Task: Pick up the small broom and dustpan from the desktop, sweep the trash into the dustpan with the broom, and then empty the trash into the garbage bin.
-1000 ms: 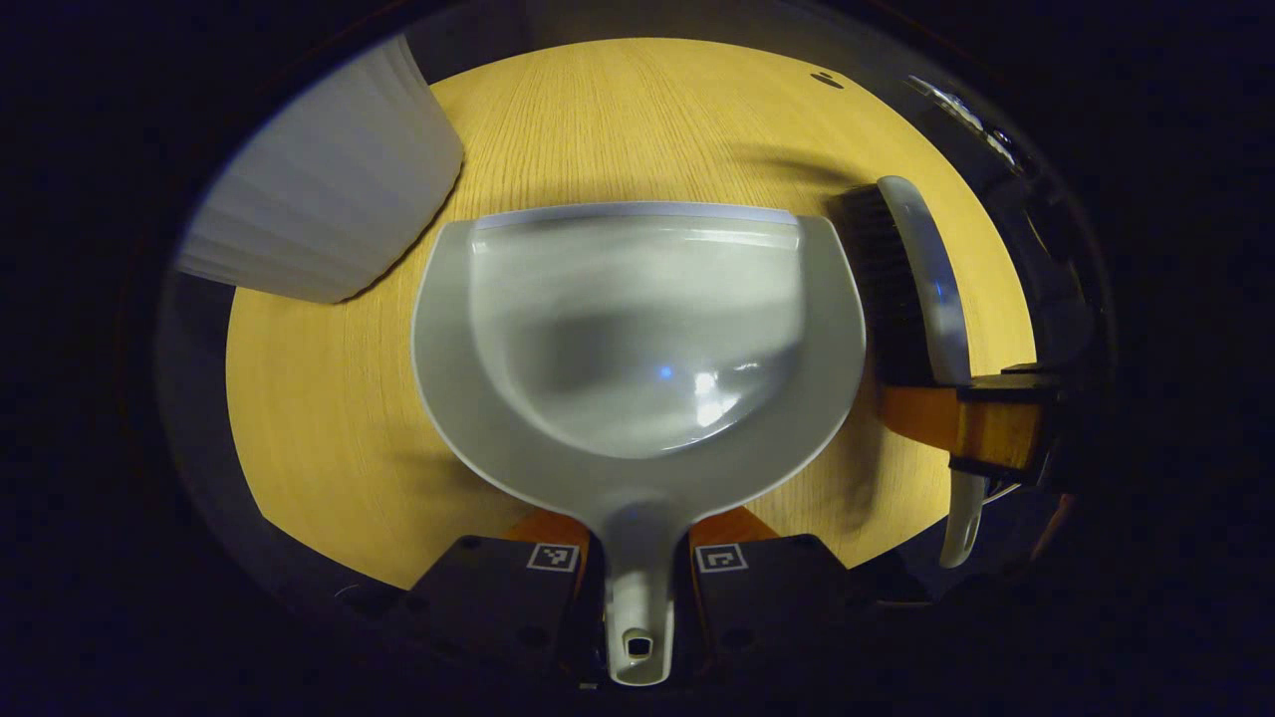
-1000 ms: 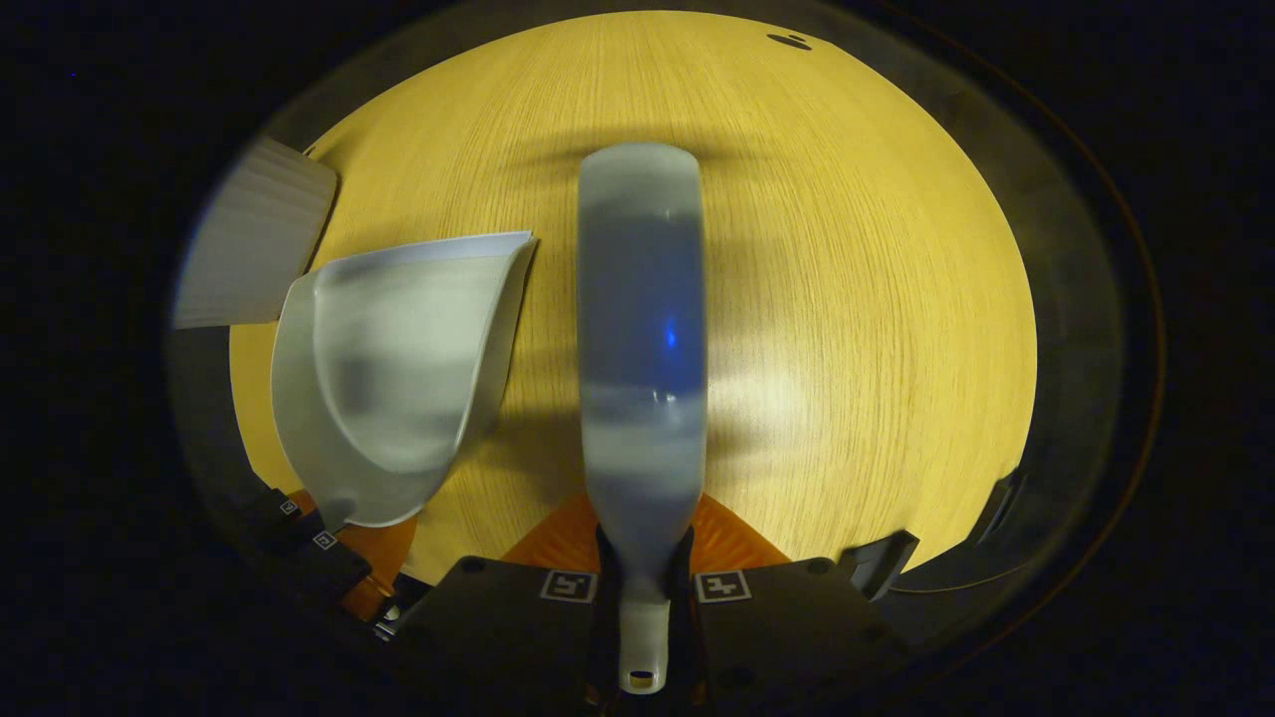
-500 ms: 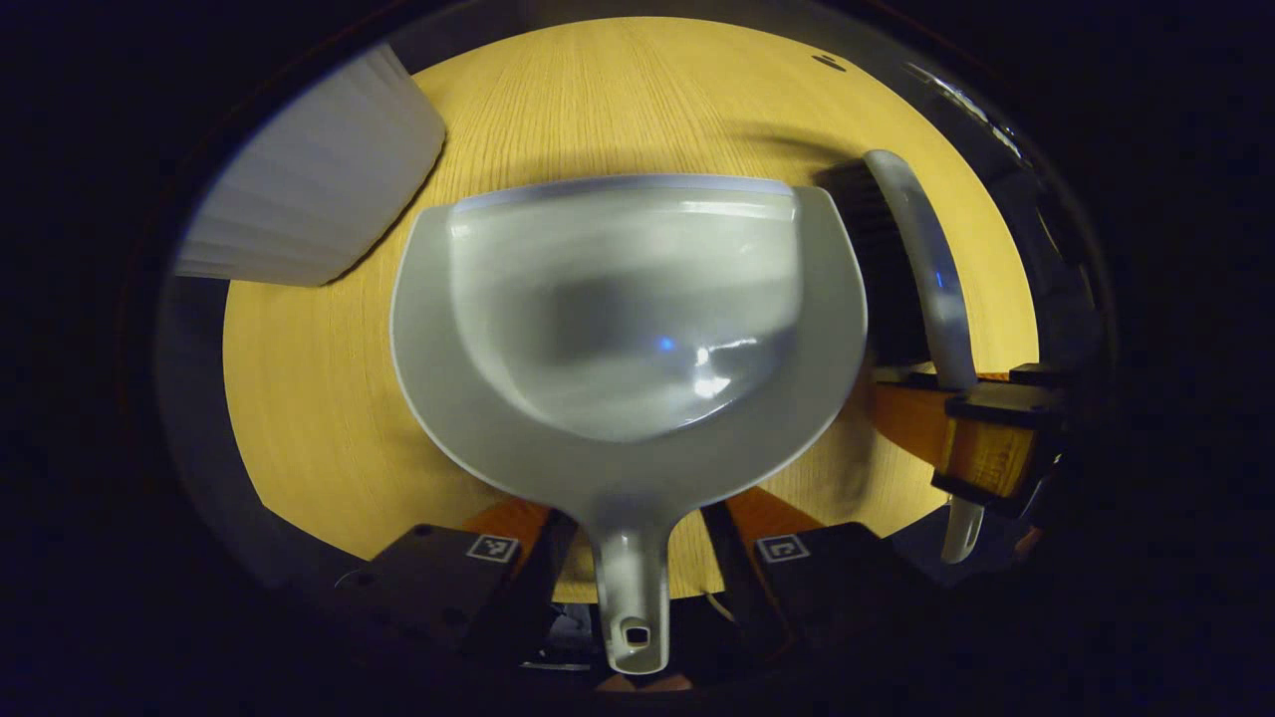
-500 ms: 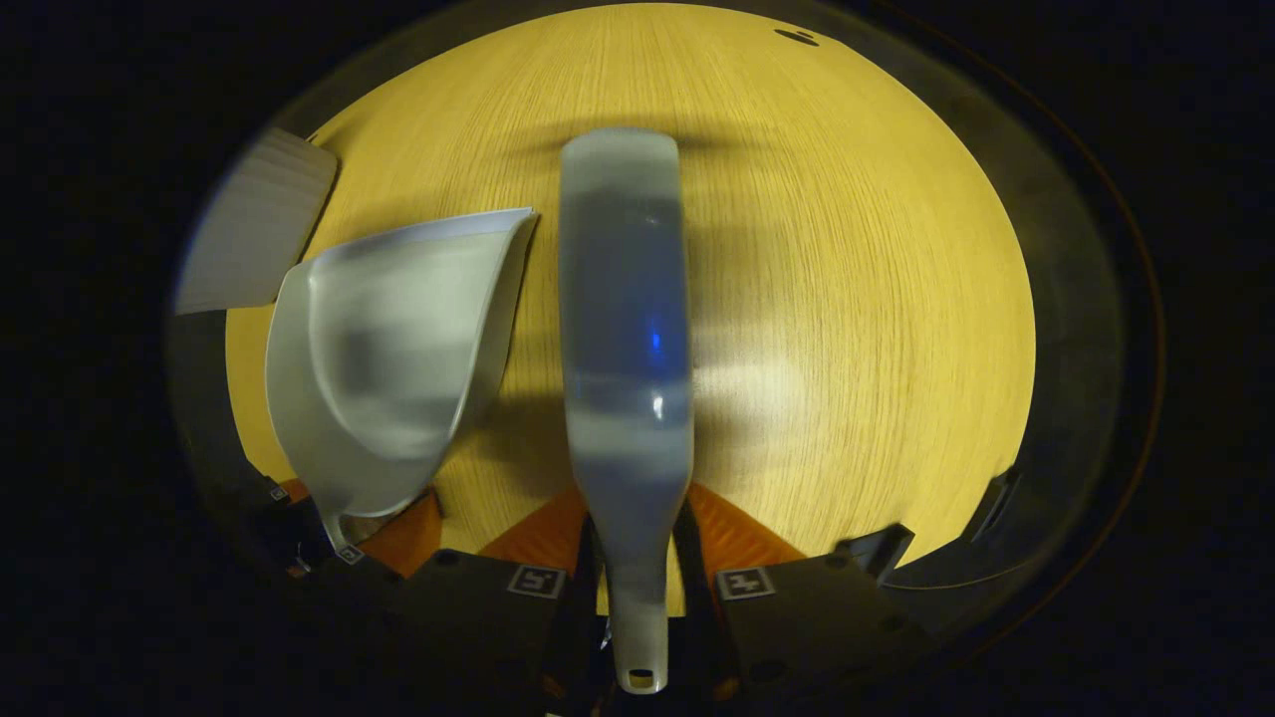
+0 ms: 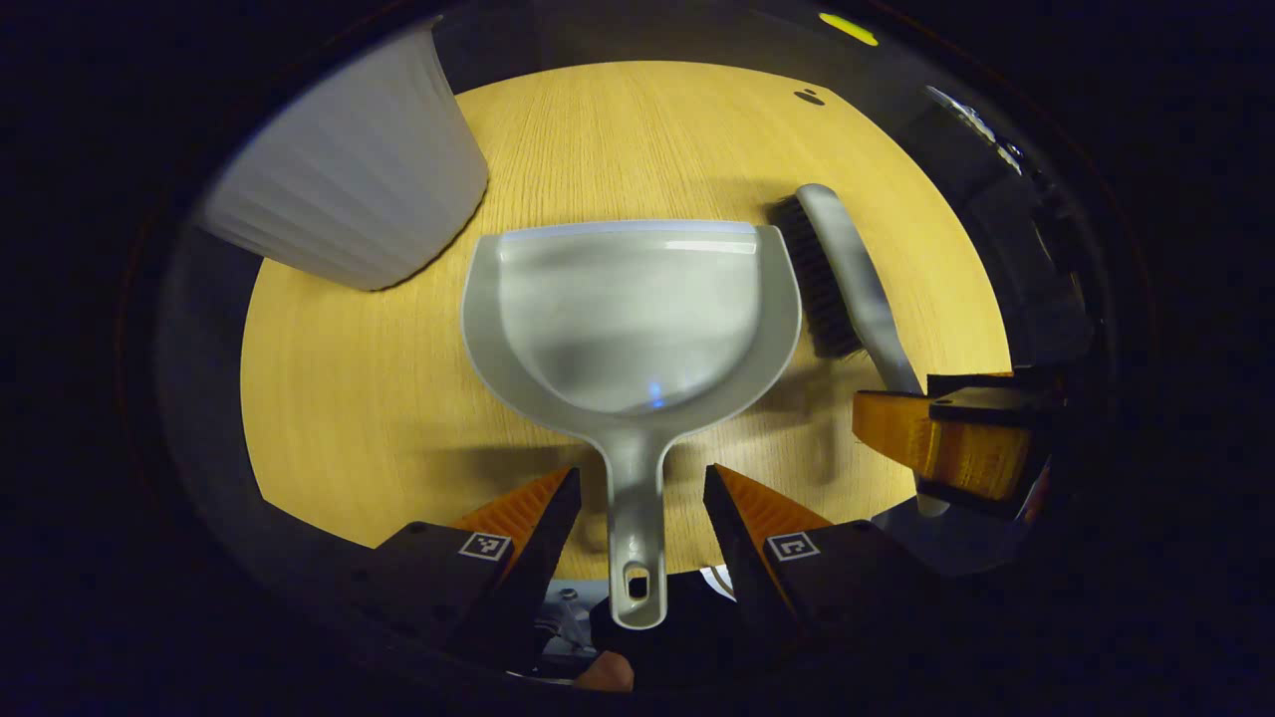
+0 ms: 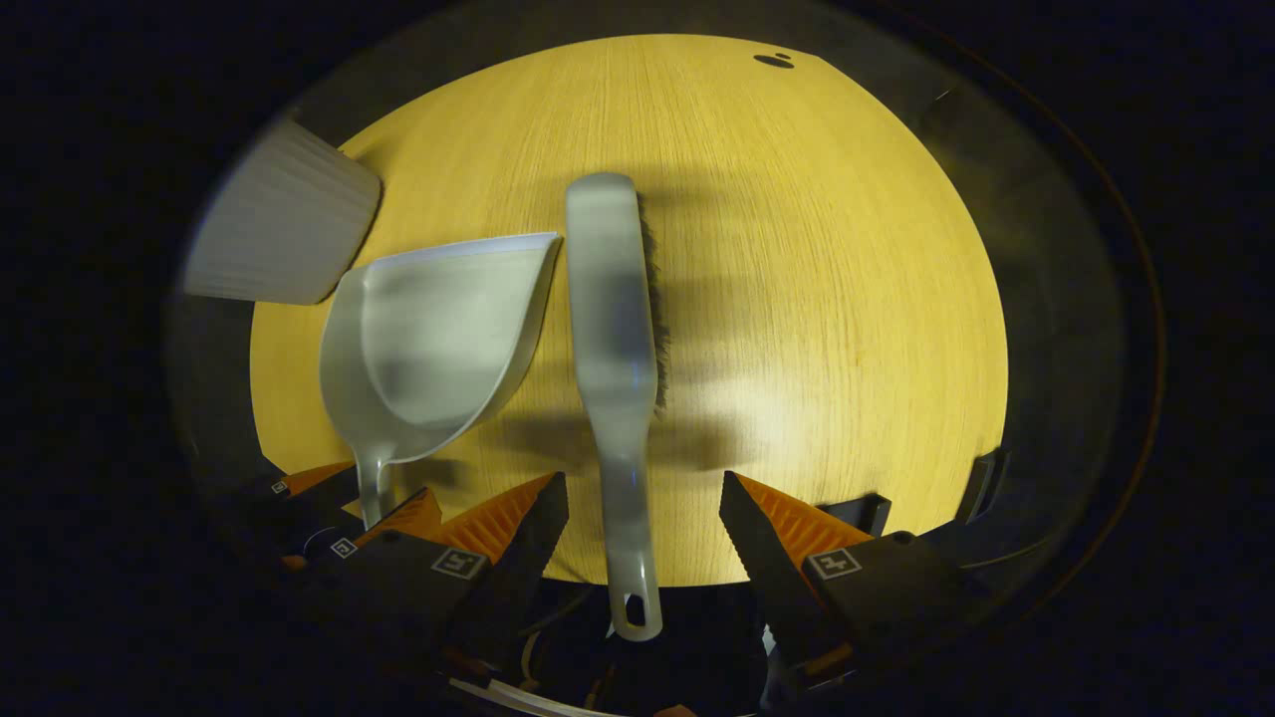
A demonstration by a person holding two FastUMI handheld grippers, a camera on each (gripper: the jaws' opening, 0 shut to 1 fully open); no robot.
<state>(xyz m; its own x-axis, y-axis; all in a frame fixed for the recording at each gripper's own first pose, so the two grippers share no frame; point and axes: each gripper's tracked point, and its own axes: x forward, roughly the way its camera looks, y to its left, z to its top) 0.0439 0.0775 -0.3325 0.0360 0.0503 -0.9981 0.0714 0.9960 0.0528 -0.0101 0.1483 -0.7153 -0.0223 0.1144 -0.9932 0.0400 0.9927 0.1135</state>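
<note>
Since both handles are straddled without contact, the left gripper (image 5: 637, 508) and right gripper (image 6: 642, 523) are spread; the grey plastic dustpan (image 5: 630, 317) and grey black-bristled broom (image 6: 613, 329) are laid flat on the pale wooden desktop (image 6: 817, 299), seemingly released.

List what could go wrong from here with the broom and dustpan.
1. The dustpan and broom lie with their handle ends past the table edge; a nudge might tip them off.
2. Both the left gripper and right gripper are open with fingers astride the handles, so pulling back crookedly could drag either tool.
</note>
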